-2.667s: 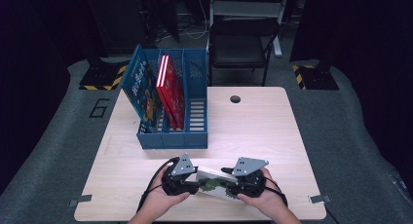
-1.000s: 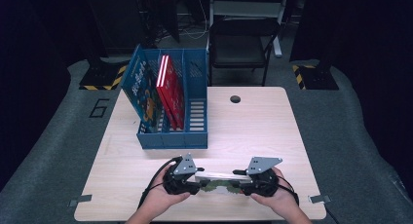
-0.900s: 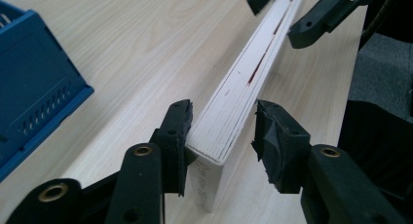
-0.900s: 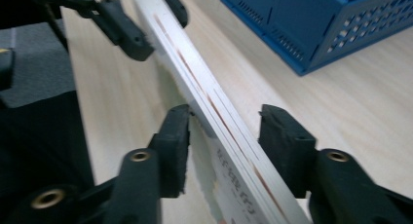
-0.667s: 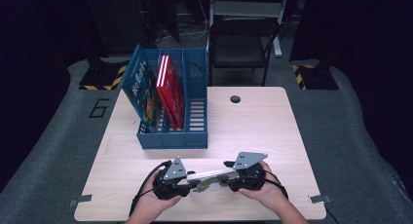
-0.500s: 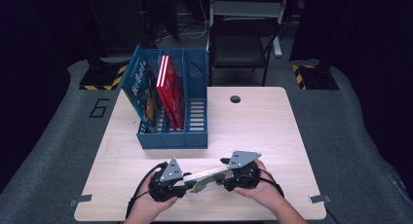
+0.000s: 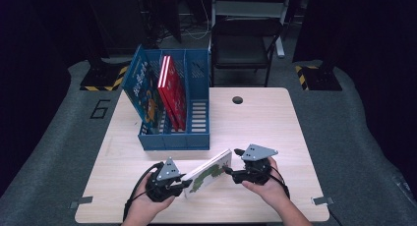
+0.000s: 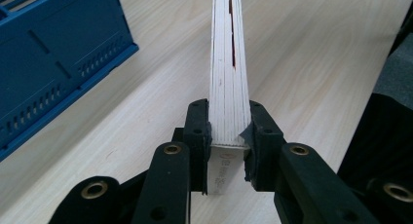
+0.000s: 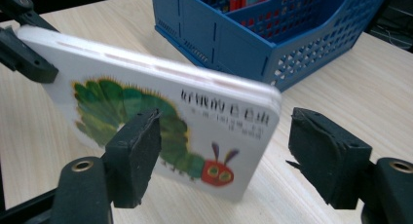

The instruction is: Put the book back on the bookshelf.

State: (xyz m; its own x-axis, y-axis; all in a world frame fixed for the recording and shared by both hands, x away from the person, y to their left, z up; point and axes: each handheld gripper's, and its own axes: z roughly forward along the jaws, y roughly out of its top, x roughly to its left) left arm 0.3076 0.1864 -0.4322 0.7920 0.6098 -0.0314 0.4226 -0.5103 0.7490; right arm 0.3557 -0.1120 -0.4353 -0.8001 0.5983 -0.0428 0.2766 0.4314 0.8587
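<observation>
Right hand-held gripper [image 9: 221, 160] has let go, jaws now spread around the board book [image 7: 209, 173] at lower centre, left hand-held gripper [image 8: 229, 136] alone pinching it tilted above the table [image 7: 275, 123], likely a regrasp.

Left claw [image 8: 228, 148] clamps the book's [image 8: 228, 87] page edge (blue bin [image 8: 53, 53] beside).

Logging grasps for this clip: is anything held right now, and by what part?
The left tongs are shut on the caterpillar board book, pinching one end across its thickness. The right tongs are open around its other end.
</observation>
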